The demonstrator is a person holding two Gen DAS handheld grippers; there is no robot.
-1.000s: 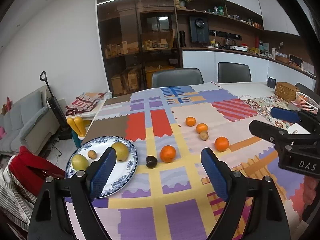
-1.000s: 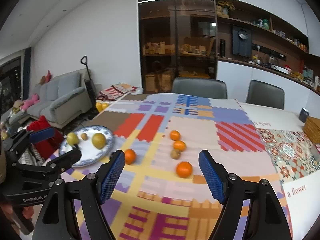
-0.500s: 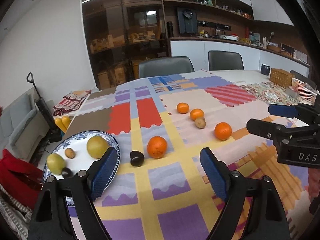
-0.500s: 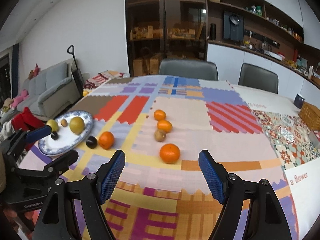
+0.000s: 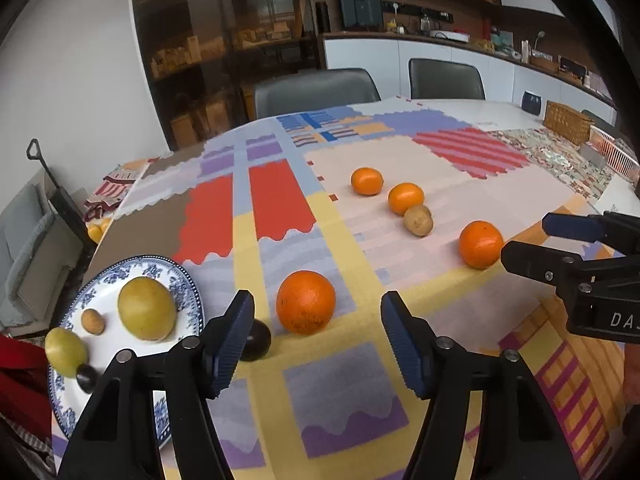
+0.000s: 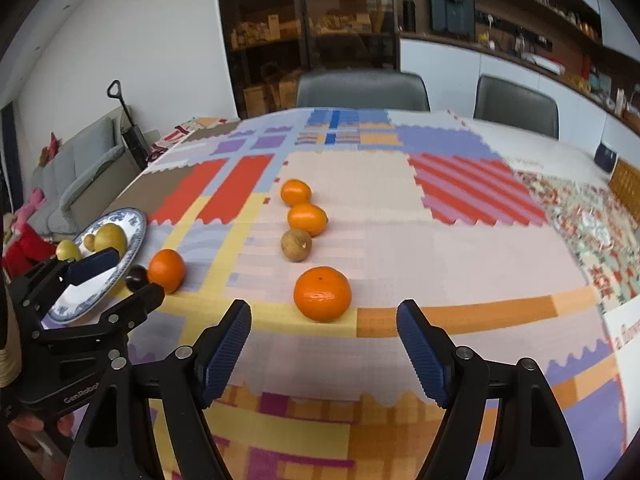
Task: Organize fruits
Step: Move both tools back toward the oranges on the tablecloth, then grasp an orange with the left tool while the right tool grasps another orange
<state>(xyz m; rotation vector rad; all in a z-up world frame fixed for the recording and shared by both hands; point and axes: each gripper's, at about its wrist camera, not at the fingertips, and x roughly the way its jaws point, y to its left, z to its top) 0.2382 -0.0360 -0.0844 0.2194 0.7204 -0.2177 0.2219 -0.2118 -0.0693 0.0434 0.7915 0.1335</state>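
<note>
My left gripper (image 5: 318,340) is open and empty, just short of a large orange (image 5: 305,302); a dark plum (image 5: 256,340) lies by its left finger. A blue-patterned plate (image 5: 188,292) at the left holds a yellow pear (image 5: 147,308), a green fruit (image 5: 66,352), a small brown fruit (image 5: 93,321) and a dark one (image 5: 86,376). My right gripper (image 6: 324,350) is open and empty, just short of another orange (image 6: 322,294). Beyond it lie a brown kiwi (image 6: 296,245) and two small oranges (image 6: 307,219) (image 6: 295,192).
A patchwork cloth (image 6: 400,208) covers the table. Two grey chairs (image 6: 362,90) stand at the far side. A wicker basket (image 5: 568,122) and a pink basket (image 5: 614,152) sit at the far right. The left table edge drops off beside the plate.
Both grippers have moved forward and down toward the table. The left now frames the large orange, the right frames the nearest orange. Both stayed open.
</note>
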